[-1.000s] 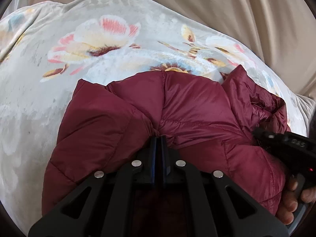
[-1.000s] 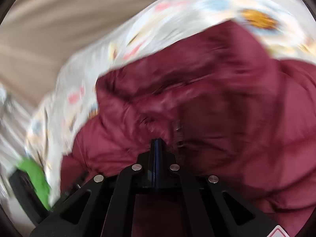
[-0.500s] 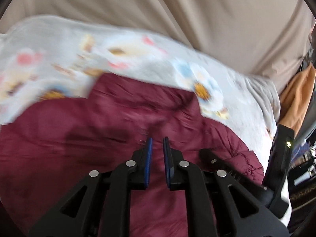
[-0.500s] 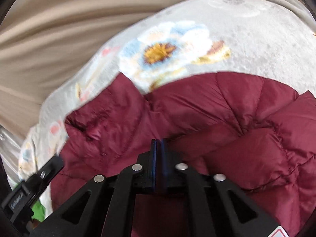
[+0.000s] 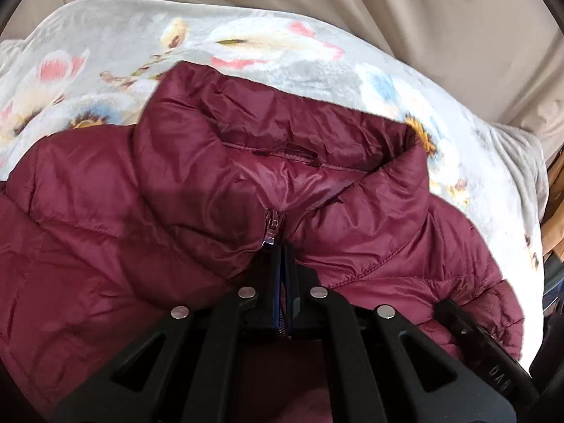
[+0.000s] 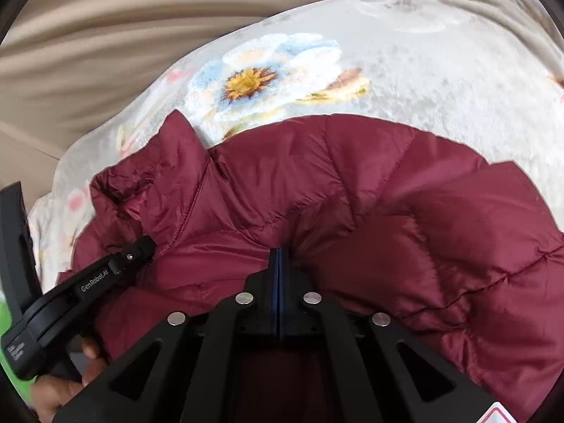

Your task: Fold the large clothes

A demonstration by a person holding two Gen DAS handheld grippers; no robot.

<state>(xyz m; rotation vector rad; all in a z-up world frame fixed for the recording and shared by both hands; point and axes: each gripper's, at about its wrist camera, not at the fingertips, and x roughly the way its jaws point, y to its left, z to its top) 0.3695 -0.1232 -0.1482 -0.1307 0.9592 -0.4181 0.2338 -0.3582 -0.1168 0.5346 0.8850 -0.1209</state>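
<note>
Both our grippers pinch the quilted maroon puffer jacket on the pale floral blanket: left gripper below the zipper pull, right gripper on its shoulder.

Black hand-held gripper, apparently blue-padded.

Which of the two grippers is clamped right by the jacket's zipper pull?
The left gripper, shut on the jacket directly below the zipper pull; the right gripper pinches plain quilted fabric.

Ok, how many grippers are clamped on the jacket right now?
2. The left gripper is shut on the maroon jacket just below the zipper pull at the collar; the right gripper pinches a quilted fold further along.
</note>
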